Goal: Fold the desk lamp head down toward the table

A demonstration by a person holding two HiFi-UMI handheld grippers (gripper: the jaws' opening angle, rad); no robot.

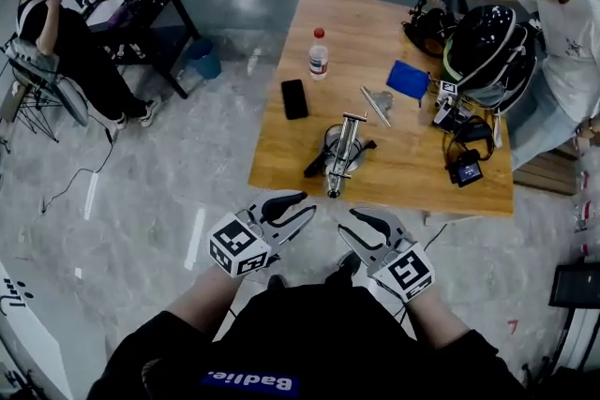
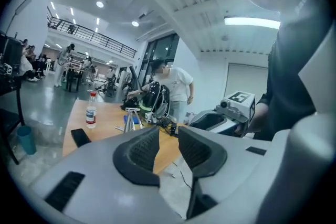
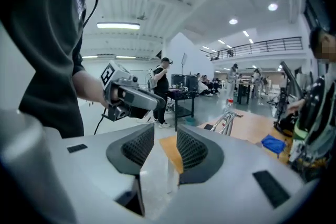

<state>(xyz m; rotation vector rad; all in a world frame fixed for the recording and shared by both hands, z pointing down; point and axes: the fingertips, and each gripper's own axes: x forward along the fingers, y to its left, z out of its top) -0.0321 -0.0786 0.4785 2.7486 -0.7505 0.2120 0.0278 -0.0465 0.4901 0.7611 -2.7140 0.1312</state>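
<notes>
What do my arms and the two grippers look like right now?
The left gripper and right gripper are light grey moulded shells, each with a white cube bearing black square markers. Their tongs are curved, with black ribbed pads inside. You wear a black top with blue lettering; its sleeves leave the forearms bare.

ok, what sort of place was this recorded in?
Probably a big open lab or workshop hall: an upper walkway with a railing, a polished grey floor, and a wooden table strewn with gear, plus an equipment desk.
</notes>
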